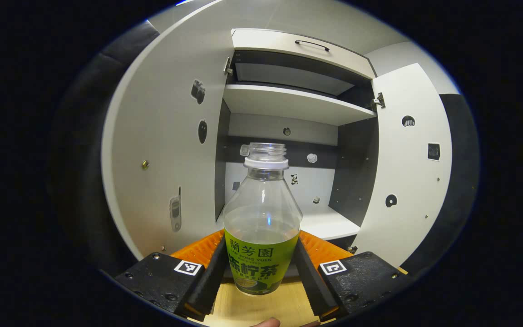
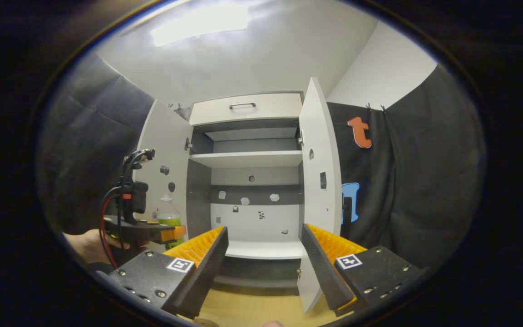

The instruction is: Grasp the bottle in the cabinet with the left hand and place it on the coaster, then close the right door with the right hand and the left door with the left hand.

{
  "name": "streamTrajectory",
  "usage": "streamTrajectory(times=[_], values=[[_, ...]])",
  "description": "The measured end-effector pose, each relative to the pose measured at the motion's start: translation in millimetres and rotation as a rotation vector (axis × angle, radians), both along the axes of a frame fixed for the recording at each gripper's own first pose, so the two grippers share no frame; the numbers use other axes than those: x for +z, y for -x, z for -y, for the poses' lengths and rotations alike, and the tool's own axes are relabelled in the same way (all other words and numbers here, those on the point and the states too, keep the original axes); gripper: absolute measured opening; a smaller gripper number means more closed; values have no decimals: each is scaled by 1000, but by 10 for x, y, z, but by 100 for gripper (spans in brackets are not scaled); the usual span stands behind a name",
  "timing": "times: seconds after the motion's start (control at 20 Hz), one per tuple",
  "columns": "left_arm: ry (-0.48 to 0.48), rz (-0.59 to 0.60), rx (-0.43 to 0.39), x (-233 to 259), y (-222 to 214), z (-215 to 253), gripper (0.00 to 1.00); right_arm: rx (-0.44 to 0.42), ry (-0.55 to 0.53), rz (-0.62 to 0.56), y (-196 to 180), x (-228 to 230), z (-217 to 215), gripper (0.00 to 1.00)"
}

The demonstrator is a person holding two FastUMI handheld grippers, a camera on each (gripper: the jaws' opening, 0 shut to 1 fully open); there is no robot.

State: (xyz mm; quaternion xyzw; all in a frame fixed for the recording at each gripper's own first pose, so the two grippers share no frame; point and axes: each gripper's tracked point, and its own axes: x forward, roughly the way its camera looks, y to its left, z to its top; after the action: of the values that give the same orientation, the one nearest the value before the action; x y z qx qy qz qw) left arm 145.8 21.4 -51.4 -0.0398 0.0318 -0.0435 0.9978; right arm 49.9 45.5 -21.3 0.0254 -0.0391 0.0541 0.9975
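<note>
Both fingers of the left gripper (image 1: 261,268) are pressing on the labelled bottle (image 1: 262,227), holding it upright in front of the cabinet (image 1: 288,104), outside its open doors. Facing the cabinet, the right gripper (image 2: 263,259) is hanging with its fingers spread around nothing.

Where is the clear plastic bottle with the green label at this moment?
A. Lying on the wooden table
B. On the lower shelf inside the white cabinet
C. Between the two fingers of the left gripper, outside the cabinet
C: the clear plastic bottle with the green label stands upright, clamped in the left gripper before the open white cabinet.
</note>
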Motion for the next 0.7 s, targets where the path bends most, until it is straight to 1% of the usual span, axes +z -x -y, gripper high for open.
streamTrajectory(times=[0.05, 0.1, 0.2, 0.3, 0.35, 0.45, 0.5, 0.55, 0.6, 0.7], values=[[-3, -3, -9, -45, 83, 34, 78, 3, -1, -2, -1, -1, 4, 98], [-2, 0, -13, -87, 154, 72, 80, 8, -3, -2, -9, 5, 2, 98], [-7, -2, -17, -281, 284, 129, 80, 13, -11, -9, -44, -8, -4, 98], [-39, -60, -4, -621, 403, 148, 80, 17, -12, -20, -67, -41, -22, 98], [-49, -92, -20, -793, 460, 196, 80, 21, -10, -24, -86, -61, -40, 98], [-33, -147, -35, -1111, 522, 255, 80, 22, -7, -35, -118, -103, -59, 98], [-27, -156, -45, -1238, 537, 273, 80, 21, -8, -40, -133, -120, -75, 98], [-26, -166, -44, -1369, 563, 270, 81, 22, -11, -44, -151, -136, -95, 93], [-22, -167, -40, -1497, 592, 255, 81, 24, -14, -49, -163, -164, -113, 98], [-16, -160, -40, -1744, 650, 269, 81, 22, -23, -52, -196, -198, -127, 98]])
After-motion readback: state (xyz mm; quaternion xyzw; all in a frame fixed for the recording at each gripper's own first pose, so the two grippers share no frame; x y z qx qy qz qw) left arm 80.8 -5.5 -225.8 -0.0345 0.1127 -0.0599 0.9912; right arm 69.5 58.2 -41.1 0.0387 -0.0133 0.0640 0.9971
